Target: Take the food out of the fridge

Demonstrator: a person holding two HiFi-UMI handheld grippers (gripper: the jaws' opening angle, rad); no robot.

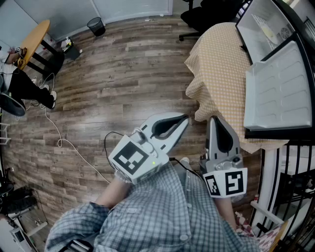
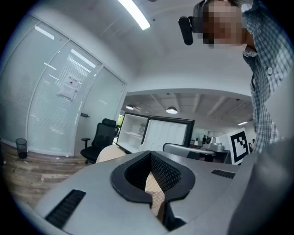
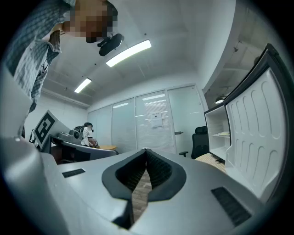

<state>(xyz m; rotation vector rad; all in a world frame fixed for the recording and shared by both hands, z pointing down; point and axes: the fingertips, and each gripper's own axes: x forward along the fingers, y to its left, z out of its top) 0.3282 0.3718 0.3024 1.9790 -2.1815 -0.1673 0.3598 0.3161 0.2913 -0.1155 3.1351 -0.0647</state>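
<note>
The fridge (image 1: 268, 24) stands open at the upper right, on a table under a yellow checked cloth (image 1: 221, 64). Its white door (image 1: 280, 91) is swung out toward me. A pale yellowish item (image 1: 269, 33) lies on a shelf inside; I cannot tell what it is. My left gripper (image 1: 186, 119) and right gripper (image 1: 214, 119) are held side by side in front of my chest, short of the cloth's edge. Both are shut with nothing between the jaws. In the left gripper view the left gripper (image 2: 150, 156) points at the fridge (image 2: 135, 131). The right gripper (image 3: 146, 151) has the door (image 3: 255, 137) to its right.
A black office chair (image 1: 206, 15) stands behind the clothed table. A black waste bin (image 1: 96, 25) and a wooden table (image 1: 34, 39) are at the far left. A white cable (image 1: 64, 142) trails over the plank floor. A black metal rack (image 1: 290, 197) is at my right.
</note>
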